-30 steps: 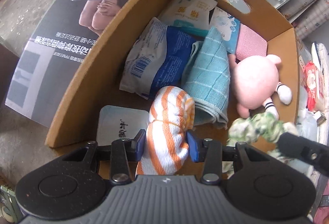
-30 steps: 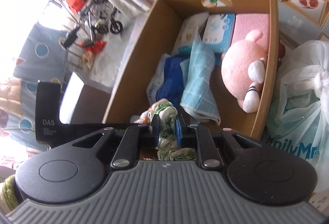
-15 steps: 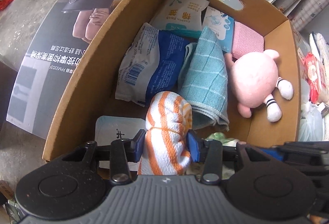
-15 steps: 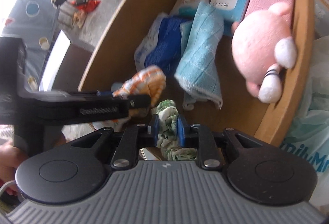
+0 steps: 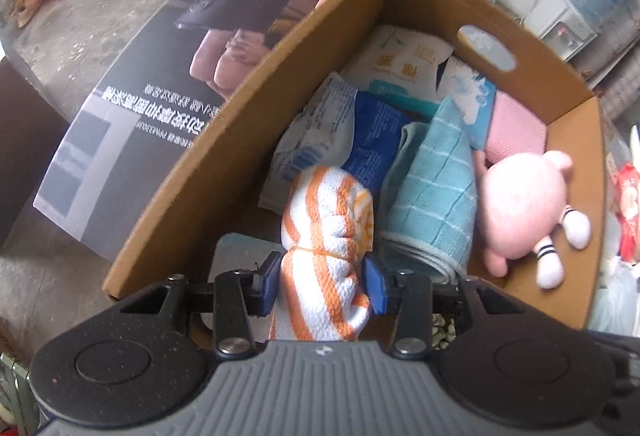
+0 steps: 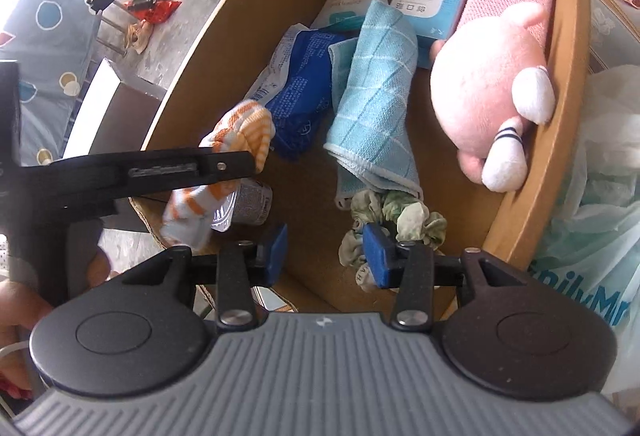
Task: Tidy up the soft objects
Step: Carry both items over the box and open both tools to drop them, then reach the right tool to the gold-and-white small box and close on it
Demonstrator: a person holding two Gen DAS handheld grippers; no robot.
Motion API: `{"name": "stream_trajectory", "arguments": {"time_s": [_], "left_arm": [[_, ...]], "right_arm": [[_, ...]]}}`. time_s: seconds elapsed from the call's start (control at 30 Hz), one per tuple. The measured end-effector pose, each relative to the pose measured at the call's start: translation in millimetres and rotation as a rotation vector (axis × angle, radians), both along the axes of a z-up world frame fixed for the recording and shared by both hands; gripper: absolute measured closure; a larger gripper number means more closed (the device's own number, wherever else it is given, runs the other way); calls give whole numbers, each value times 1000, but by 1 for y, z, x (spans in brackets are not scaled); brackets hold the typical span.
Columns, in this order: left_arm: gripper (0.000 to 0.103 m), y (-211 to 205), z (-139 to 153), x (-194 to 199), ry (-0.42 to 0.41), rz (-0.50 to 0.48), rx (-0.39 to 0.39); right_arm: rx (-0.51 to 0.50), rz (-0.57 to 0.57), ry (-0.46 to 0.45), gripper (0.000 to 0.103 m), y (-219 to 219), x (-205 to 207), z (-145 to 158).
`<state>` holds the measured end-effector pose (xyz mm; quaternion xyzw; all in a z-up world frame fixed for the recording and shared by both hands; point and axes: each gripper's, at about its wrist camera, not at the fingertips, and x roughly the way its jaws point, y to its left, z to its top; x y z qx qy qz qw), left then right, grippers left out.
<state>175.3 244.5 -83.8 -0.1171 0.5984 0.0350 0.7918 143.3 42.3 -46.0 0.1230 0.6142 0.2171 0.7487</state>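
My left gripper (image 5: 322,284) is shut on a rolled orange-and-white striped towel (image 5: 324,220), held over the near left corner of the cardboard box (image 5: 224,163). From the right wrist the same towel (image 6: 244,127) hangs from the left gripper's black finger (image 6: 160,171). My right gripper (image 6: 326,252) is low inside the box (image 6: 532,171) and its jaws are opening with only bare cardboard between the pads. A green scrunchie (image 6: 400,215) lies on the box floor against the right finger's outer side.
In the box lie a pink plush toy (image 6: 480,87), a folded light-blue cloth (image 6: 376,75), a blue-and-white packet (image 6: 300,95), tissue packs and a pink cloth. A plastic bag (image 6: 592,215) sits outside the right wall. A printed board (image 5: 160,95) lies left of the box.
My right gripper sank deeper into the box and its jaws parted, letting go of the green scrunchie, which now rests on the box floor. The left gripper kept its hold on the striped towel.
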Motion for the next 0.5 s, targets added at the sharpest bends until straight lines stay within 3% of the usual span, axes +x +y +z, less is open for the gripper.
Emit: {"name": "stream_trajectory", "arguments": {"time_s": [0.17, 0.5], "left_arm": [[45, -3, 0, -3, 14, -22, -35], [46, 7, 19, -10, -29, -34, 28]], "right_arm": [[8, -24, 1, 61, -6, -4, 2], [64, -98, -49, 60, -28, -17, 14]]}}
